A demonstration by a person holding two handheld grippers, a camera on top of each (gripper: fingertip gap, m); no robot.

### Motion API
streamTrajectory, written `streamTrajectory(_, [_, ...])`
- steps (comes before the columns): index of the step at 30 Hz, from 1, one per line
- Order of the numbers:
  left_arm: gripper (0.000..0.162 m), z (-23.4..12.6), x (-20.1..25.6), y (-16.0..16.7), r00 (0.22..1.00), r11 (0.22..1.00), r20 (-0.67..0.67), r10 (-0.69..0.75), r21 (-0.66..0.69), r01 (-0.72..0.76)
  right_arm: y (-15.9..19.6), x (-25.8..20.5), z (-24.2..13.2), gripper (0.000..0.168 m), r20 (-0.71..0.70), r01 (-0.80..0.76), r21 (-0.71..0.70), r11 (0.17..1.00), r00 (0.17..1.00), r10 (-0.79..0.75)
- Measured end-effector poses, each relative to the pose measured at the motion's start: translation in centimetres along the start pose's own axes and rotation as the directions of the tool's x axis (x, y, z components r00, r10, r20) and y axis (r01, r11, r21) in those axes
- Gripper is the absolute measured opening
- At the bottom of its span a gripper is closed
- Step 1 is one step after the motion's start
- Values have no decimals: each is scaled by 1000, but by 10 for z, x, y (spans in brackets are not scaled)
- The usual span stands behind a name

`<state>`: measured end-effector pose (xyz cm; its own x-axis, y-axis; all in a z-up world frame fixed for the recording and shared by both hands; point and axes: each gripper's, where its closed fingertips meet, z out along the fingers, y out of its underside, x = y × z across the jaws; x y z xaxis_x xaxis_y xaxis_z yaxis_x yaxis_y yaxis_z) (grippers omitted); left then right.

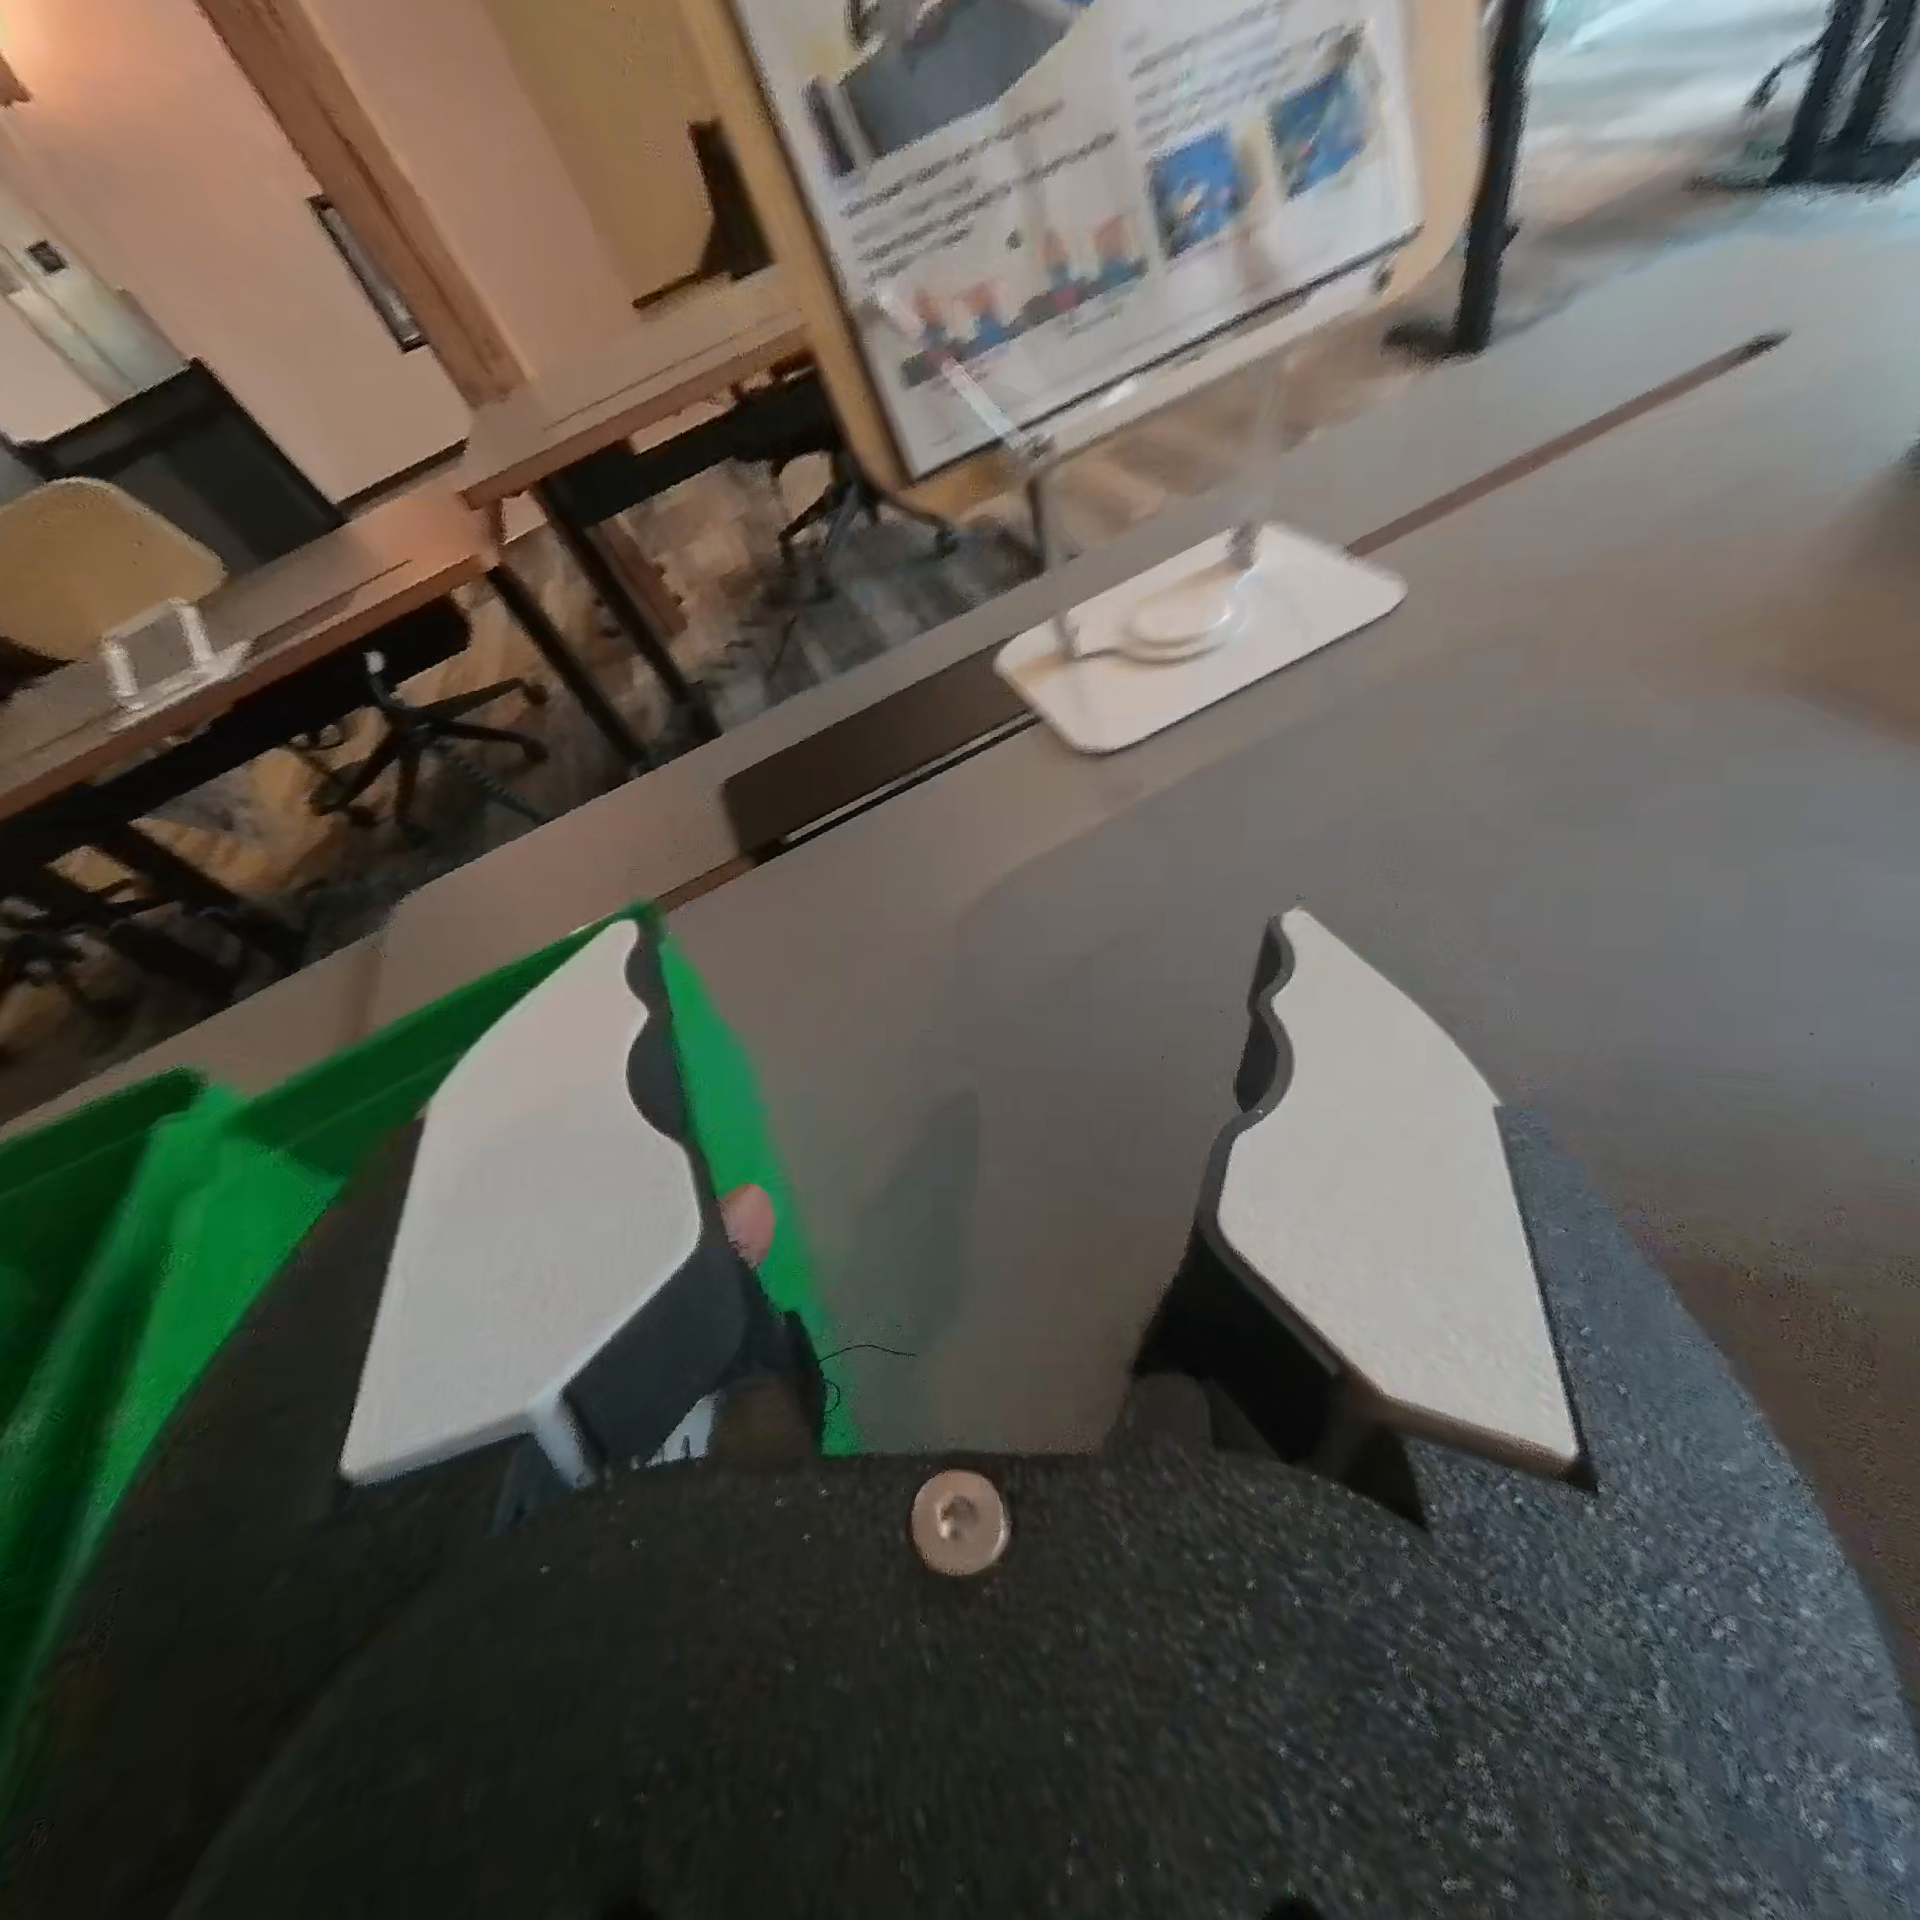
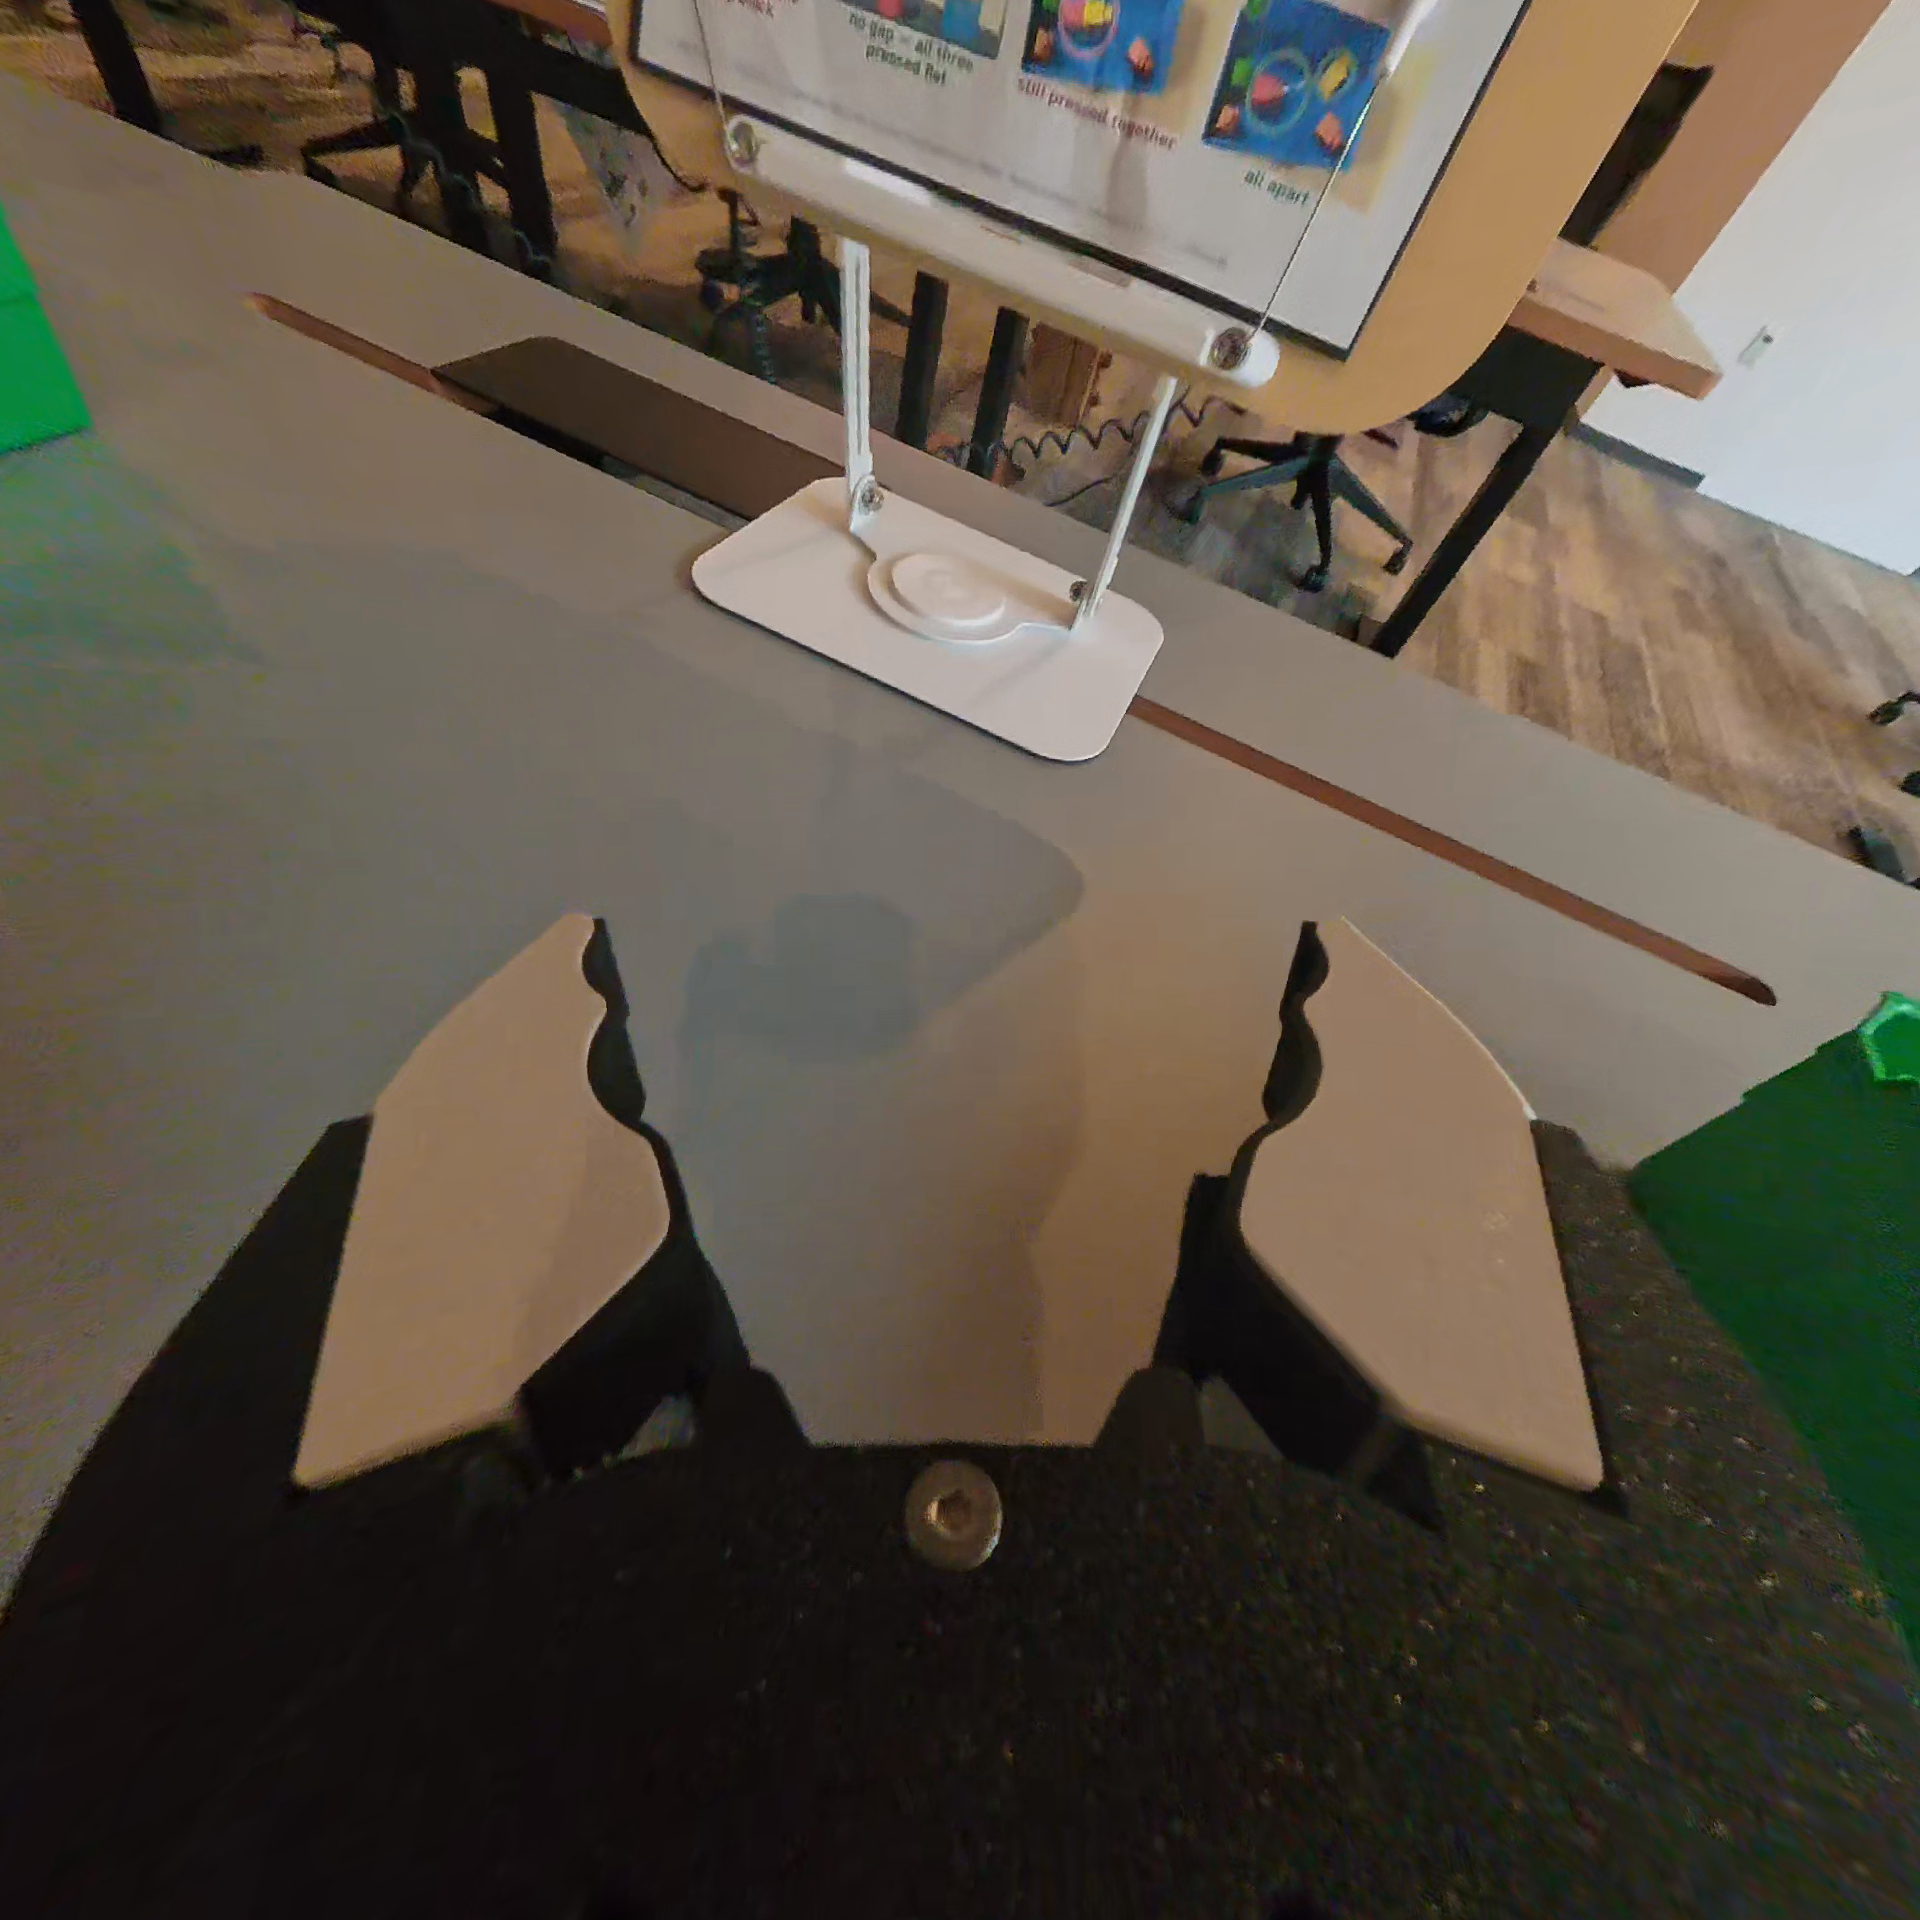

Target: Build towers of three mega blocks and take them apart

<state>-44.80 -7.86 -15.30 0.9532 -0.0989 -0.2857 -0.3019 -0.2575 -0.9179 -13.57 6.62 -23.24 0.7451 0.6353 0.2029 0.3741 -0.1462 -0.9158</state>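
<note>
— Much room to move?
— Plenty: bare grey tabletop point(image 2: 436, 790) ahead, its far edge and a white stand point(image 2: 935, 613) at 12 o'clock.
— The claws?
— Left claw point(image 1: 956, 1049) and right claw point(image 2: 956, 1039) both gape wide, holding nothing.
— Blocks?
— None visible; a green bin point(image 1: 156, 1247) at 9 o'clock.

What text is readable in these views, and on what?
Instruction sheet above the white stand: printed captions under pictures, legible in the right wrist view; I don't transcribe writing.
Same sheet, left wrist view: blurred, unreadable.
Green bin, left gripper, right gripper: no markings visible.
</note>
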Motion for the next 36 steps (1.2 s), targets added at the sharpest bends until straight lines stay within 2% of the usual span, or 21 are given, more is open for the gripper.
streamTrajectory(4, [100, -27, -65, 22, 987, 981, 61, 148, -132, -139, 6, 0, 2, 119, 10, 4, -12, 1000, 1000, -3])
streamTrajectory(10, [93, -44, -144, 58, 960, 900, 5, 281, -350, -261, 1, 1, -3, 116, 9, 6, 19, 1000, 1000, -6])
streamTrajectory(13, [91, -43, -173, 87, 901, 764, -66, 429, -506, -401, 4, -1, -2, 117, 25, 4, 8, 1000, 1000, -4])
streamTrajectory(17, [89, -37, -192, 126, 800, 531, -275, 533, -628, -569, 5, -2, -1, 116, 26, 11, 2, 1000, 1000, -11])
streamTrajectory(21, [86, -28, -199, 147, 639, 328, -474, 605, -583, -743, 5, -2, -1, 116, 27, 11, 11, 1000, 1000, -12])
streamTrajectory(25, [84, -17, -196, 160, 492, 212, -611, 620, -474, -855, 7, -1, 1, 115, 29, 13, 5, 1000, 999, -13])
streamTrajectory(31, [79, -12, -202, 189, 292, -4, -769, 569, -357, -934, 9, 2, 3, 115, 20, 6, 0, 1000, 1000, -6])
streamTrajectory(33, [77, -9, -199, 194, 231, -40, -798, 557, -303, -952, 9, 2, 2, 114, 19, 1, 3, 1000, 1000, -1])
streamTrajectory(36, [74, -3, -195, 199, 185, -64, -823, 537, -258, -964, 9, 3, 2, 114, 16, 0, 7, 1000, 1000, 0])
